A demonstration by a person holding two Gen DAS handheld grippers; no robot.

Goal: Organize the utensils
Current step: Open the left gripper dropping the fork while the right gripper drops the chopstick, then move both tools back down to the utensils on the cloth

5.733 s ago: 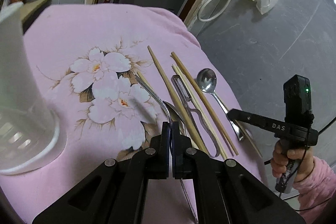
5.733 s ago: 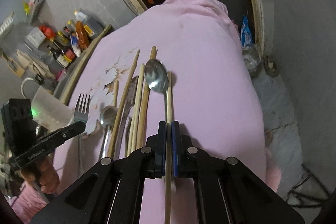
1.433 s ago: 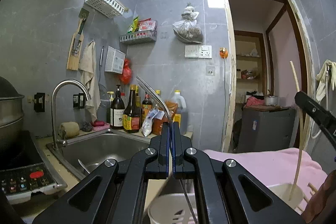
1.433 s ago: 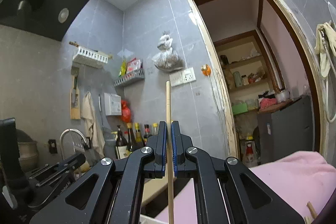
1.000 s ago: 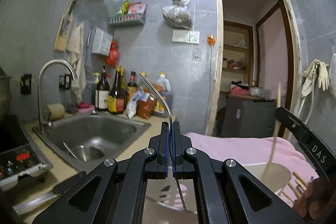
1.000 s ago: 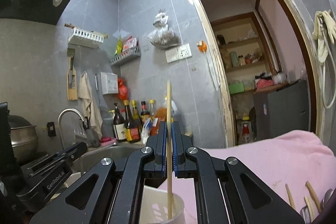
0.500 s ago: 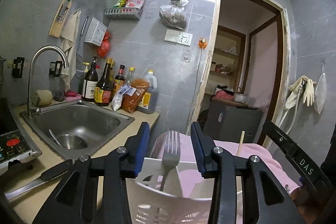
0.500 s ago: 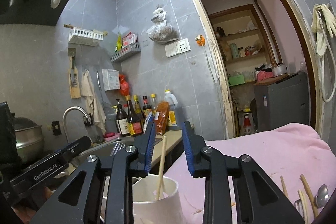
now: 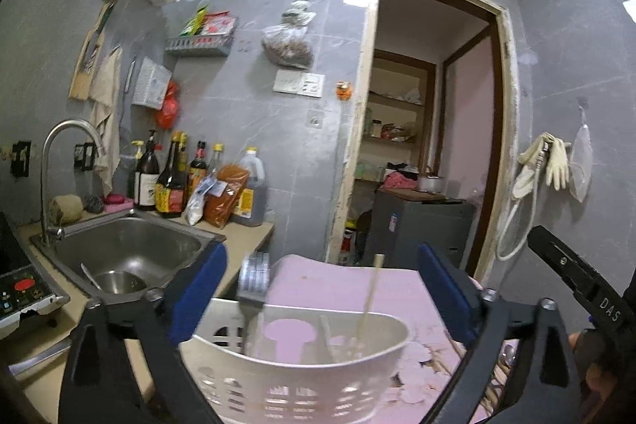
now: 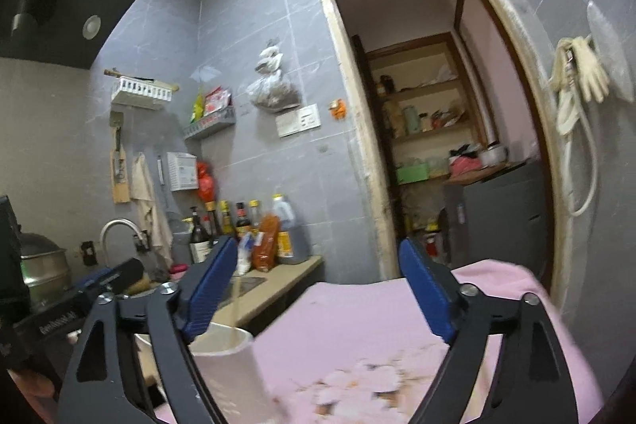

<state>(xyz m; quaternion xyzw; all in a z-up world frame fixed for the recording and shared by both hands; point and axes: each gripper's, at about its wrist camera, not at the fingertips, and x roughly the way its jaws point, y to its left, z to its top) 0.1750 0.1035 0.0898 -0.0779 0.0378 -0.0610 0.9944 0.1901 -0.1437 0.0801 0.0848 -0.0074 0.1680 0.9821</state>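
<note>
A white perforated utensil holder stands on the pink flowered cloth, low in the left wrist view. A metal fork stands in it with its tines up, and a wooden chopstick leans beside it. My left gripper hangs just behind the holder. Its jaws are opening wide and the pads touch nothing. In the right wrist view my right gripper is opening too, with nothing in it. The holder and the chopstick sit at its lower left. Loose chopsticks lie blurred on the cloth.
A steel sink with a tap lies left of the holder. Sauce bottles stand behind the sink and a cooker panel sits at the far left. A steel pot is at the left. An open doorway lies beyond the cloth.
Both grippers went from shut to wide open. The left let go of the fork and the right of the chopstick, which now stand in the holder. Both grippers drew back and rose a little.
</note>
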